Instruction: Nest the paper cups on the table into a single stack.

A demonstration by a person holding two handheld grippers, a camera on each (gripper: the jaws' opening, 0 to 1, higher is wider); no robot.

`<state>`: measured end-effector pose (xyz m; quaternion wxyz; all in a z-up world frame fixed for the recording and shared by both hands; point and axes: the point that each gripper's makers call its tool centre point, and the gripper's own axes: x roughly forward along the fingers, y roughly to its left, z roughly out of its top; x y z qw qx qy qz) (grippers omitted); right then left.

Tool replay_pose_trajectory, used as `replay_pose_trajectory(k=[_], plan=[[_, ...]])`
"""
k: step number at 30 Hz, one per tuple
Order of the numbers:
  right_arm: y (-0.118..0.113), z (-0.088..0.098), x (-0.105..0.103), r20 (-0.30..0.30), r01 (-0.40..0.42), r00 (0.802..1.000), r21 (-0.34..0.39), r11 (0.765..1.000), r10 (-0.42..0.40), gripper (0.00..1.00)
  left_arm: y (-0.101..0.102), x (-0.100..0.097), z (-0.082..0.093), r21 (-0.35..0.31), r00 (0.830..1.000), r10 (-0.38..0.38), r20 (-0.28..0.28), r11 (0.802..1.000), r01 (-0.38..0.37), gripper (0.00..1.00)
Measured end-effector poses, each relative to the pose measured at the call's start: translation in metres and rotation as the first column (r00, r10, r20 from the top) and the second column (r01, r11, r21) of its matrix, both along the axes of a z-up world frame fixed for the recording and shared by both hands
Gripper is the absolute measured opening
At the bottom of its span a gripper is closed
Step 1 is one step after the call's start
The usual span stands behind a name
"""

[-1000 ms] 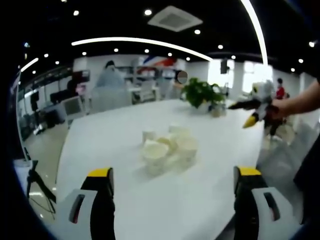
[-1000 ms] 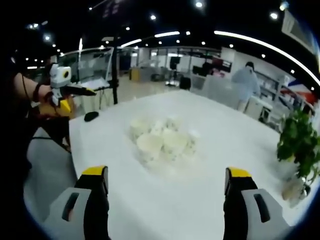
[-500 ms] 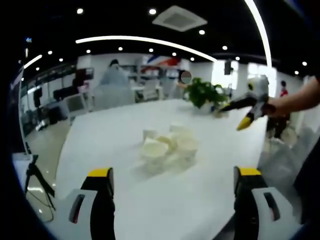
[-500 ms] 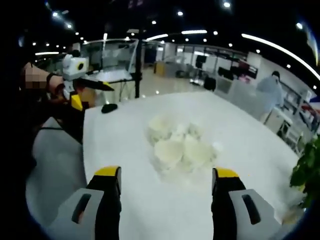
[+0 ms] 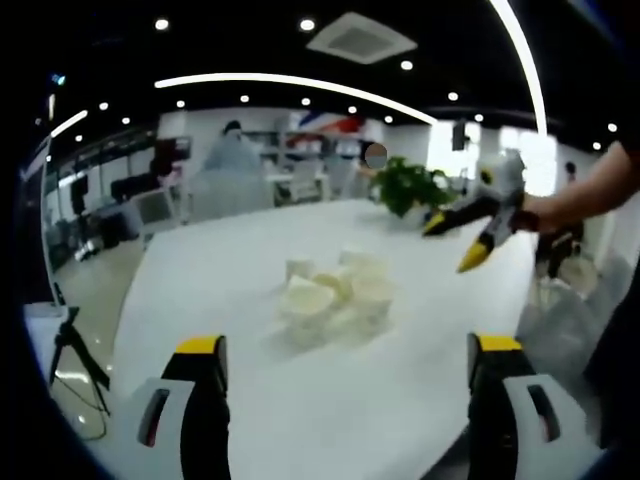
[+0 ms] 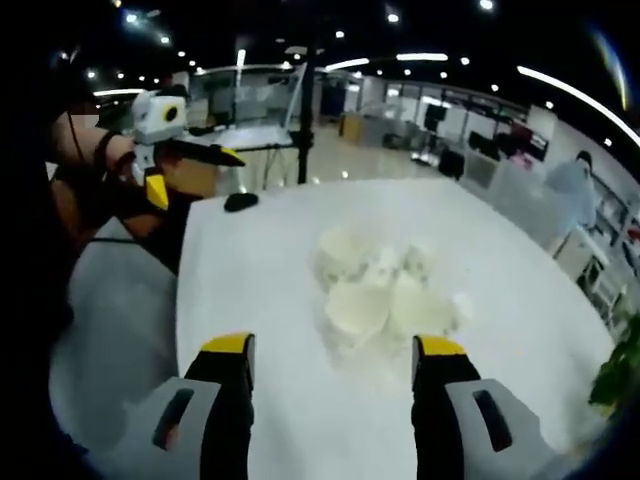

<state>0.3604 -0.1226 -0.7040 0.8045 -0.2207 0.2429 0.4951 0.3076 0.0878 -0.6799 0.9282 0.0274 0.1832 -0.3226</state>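
Observation:
Several white paper cups (image 5: 335,295) stand bunched together in the middle of a white table (image 5: 220,260), some leaning on each other. My left gripper (image 5: 348,345) is open, short of the cluster, with nothing between its jaws. The right gripper (image 5: 452,240) comes in from the right, held by a hand above the table's far side, jaws apart. In the right gripper view the cups (image 6: 385,290) lie just ahead of my open right gripper (image 6: 334,345). The left gripper (image 6: 195,172) hangs at the upper left past the table (image 6: 250,280) edge.
A small black object (image 6: 240,201) lies near the table corner. A potted plant (image 5: 410,185) stands at the table's far end. A tripod (image 5: 70,360) is on the floor at the left. A person (image 5: 230,165) stands in the background office.
The right gripper has moved in toward the cups and lower, and its jaws have narrowed somewhat while staying open. The left gripper has barely moved. The cups are unchanged.

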Motion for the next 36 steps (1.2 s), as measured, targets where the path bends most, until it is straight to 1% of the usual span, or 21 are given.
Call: replay_pose_trajectory(k=[3, 5, 12, 19, 23, 24, 25, 26, 28, 34, 36], plan=[[0.007, 0.000, 0.001, -0.006, -0.029, 1.000, 0.004, 1.000, 0.029, 0.52, 0.000, -0.001, -0.001, -0.008, 1.000, 0.010, -0.014, 1.000, -0.010, 1.00], [0.010, -0.002, 0.004, -0.004, -0.040, 0.999, -0.005, 0.999, 0.040, 0.52, 0.000, 0.000, 0.001, -0.011, 1.000, 0.013, -0.003, 1.000, -0.013, 1.00], [0.022, -0.009, 0.011, -0.013, -0.089, 0.996, -0.039, 0.995, 0.089, 0.46, -0.001, -0.001, 0.000, -0.015, 1.000, 0.015, -0.010, 1.000, -0.015, 1.00], [0.030, -0.019, 0.015, -0.034, -0.135, 0.991, -0.069, 0.988, 0.132, 0.44, 0.000, -0.001, -0.001, -0.020, 1.000, 0.028, -0.014, 0.999, -0.028, 1.00], [0.034, -0.024, 0.021, -0.041, -0.151, 0.988, -0.083, 0.985, 0.148, 0.42, 0.001, -0.002, -0.003, -0.014, 0.999, 0.027, -0.018, 1.000, -0.028, 1.00], [0.035, -0.026, 0.023, -0.041, -0.155, 0.988, -0.089, 0.984, 0.152, 0.43, 0.002, -0.002, -0.002, -0.013, 0.999, 0.032, -0.017, 0.999, -0.032, 1.00], [0.034, -0.027, 0.026, -0.023, -0.152, 0.988, -0.110, 0.982, 0.150, 0.44, 0.002, -0.002, -0.002, -0.015, 0.999, 0.034, -0.020, 0.999, -0.034, 1.00], [0.035, -0.027, 0.028, -0.025, -0.154, 0.988, -0.112, 0.982, 0.152, 0.43, 0.003, -0.003, -0.003, -0.017, 0.999, 0.037, -0.025, 0.999, -0.037, 1.00], [0.038, -0.028, 0.030, -0.040, -0.161, 0.987, -0.097, 0.982, 0.158, 0.41, 0.004, -0.003, -0.004, -0.012, 0.999, 0.040, -0.031, 0.999, -0.041, 1.00], [0.044, -0.035, 0.030, -0.051, -0.203, 0.979, -0.121, 0.972, 0.198, 0.36, 0.006, -0.002, -0.008, -0.011, 0.998, 0.047, -0.032, 0.999, -0.048, 1.00], [0.046, -0.036, 0.031, -0.046, -0.211, 0.977, -0.129, 0.969, 0.206, 0.36, 0.006, -0.002, -0.008, -0.013, 0.998, 0.049, -0.033, 0.999, -0.049, 1.00]])
